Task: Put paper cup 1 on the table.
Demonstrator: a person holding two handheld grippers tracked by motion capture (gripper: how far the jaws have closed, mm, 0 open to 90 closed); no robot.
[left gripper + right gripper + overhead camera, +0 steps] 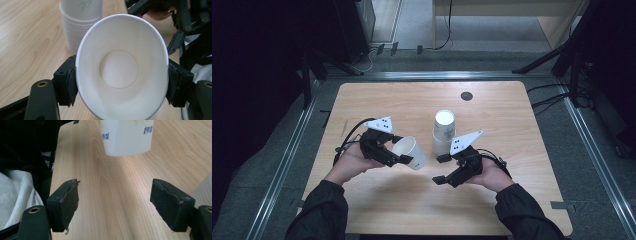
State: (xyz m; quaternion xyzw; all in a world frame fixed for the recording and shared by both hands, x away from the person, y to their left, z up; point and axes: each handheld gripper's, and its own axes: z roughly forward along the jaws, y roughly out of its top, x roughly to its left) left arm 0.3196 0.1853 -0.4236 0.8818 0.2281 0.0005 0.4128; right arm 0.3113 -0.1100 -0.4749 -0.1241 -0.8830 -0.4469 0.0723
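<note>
My left gripper (401, 149) is shut on a single white paper cup (411, 152), held on its side above the table. In the left gripper view its pads (71, 83) squeeze the cup (120, 70) into an oval, with the mouth facing the camera. A stack of white paper cups (443, 131) stands upside down at mid table, just right of the held cup, and appears as the stack (80, 22) behind it. My right gripper (440, 169) stands open in front of the stack, with only bare wood between its jaws (117, 205). The held cup's printed side (127, 137) hangs ahead of it.
The wooden table (512, 110) has a small black round insert (466, 96) near its far edge. Metal rails and dark stands surround the table. The stack's side (205, 190) lies close to the right gripper's right jaw.
</note>
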